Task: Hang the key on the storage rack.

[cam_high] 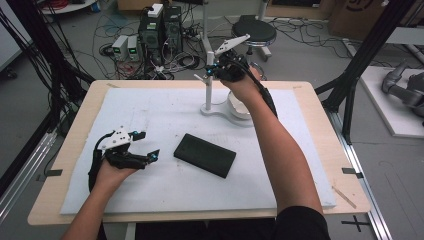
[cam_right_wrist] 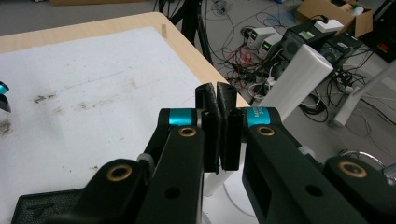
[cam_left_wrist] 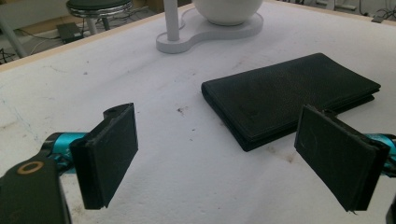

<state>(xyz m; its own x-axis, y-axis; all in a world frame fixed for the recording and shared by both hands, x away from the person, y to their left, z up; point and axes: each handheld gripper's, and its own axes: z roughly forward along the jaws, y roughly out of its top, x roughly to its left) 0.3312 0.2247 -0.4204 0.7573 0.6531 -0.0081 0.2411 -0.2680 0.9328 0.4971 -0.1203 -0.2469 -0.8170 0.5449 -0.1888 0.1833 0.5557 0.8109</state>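
Wallet-like black folded case (cam_high: 205,155) lies flat near the middle of the white mat (cam_high: 150,110), its long side running from about 10 o'clock to 4 o'clock in the high view. In my left gripper view the same case (cam_left_wrist: 289,100) sits ahead of the jaws toward 1 o'clock, folded edge nearest me, nothing touching it.

My left gripper (cam_high: 145,146) rests low over the mat at 9 o'clock from the case, near it but apart. Its jaws stand wide open with only bare mat between the two black pads (cam_left_wrist: 114,149), and they grip nothing.

My right gripper (cam_high: 214,70) is raised at the far edge of the table, at 12 o'clock from the case, beside the white stand (cam_high: 207,95) with its upright post. In my right gripper view the gripper (cam_right_wrist: 218,100) has its jaws pressed together, pad against pad, and I can see nothing held between them. The white post (cam_right_wrist: 299,77) leans away at 2 o'clock just behind them, apart from the pads as far as I can tell.

A white round bowl-shaped body (cam_left_wrist: 228,10) sits on the stand's base (cam_left_wrist: 210,33). Beyond the table edge, computer boxes and tangled cables (cam_high: 160,35) lie on the floor, and a round black stool (cam_high: 252,29) stands at 12 o'clock.
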